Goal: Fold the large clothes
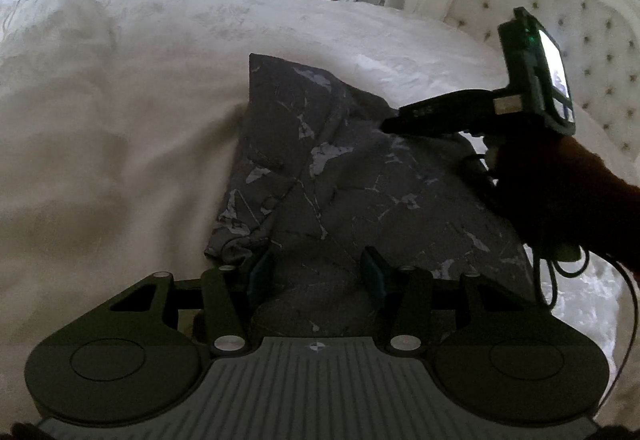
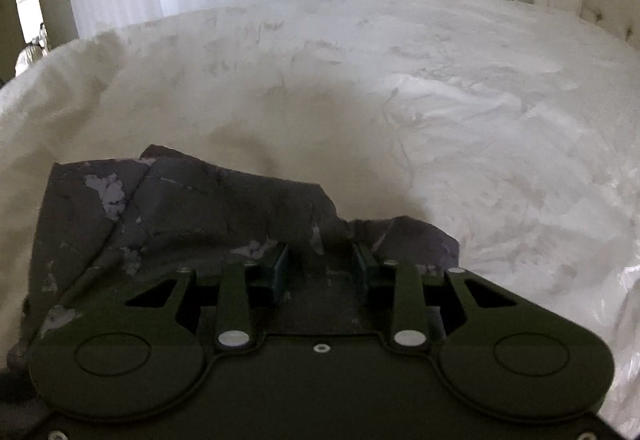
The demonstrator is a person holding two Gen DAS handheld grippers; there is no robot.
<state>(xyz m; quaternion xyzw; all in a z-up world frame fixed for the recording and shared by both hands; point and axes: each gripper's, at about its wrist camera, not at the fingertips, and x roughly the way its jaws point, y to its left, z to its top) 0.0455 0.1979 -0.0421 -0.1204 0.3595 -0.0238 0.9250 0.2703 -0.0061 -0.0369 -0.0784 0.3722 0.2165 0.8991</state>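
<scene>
Nearest the left wrist camera, the left gripper (image 1: 316,268) hangs low over the near edge of the dark patterned garment (image 1: 352,192), its two teal pads set wide apart with cloth showing between them but nothing pinched. The garment lies on the white bedspread (image 1: 120,128), partly folded into a rough slab, its far corner pointing toward the tufted headboard (image 1: 560,0) and its near hem bunched just beside the left pad.

The right gripper (image 1: 386,126) reaches in from the headboard side and its tips touch the garment's upper edge. In its own view, the right gripper (image 2: 322,264) has its pads apart with a raised ridge of the garment (image 2: 200,208) standing between them; whether they press that ridge I cannot tell.

The cloth looks thin, soft and light: it creases sharply, slumps and holds no shape, so I judge it will drape and drag rather than lift as a sheet, and the layers may slide over one another. The bedspread beneath is also soft and could be caught up with it. The best hold appears to be the two corners of one edge, gripping all layers at once, near the hem rather than mid-panel.
</scene>
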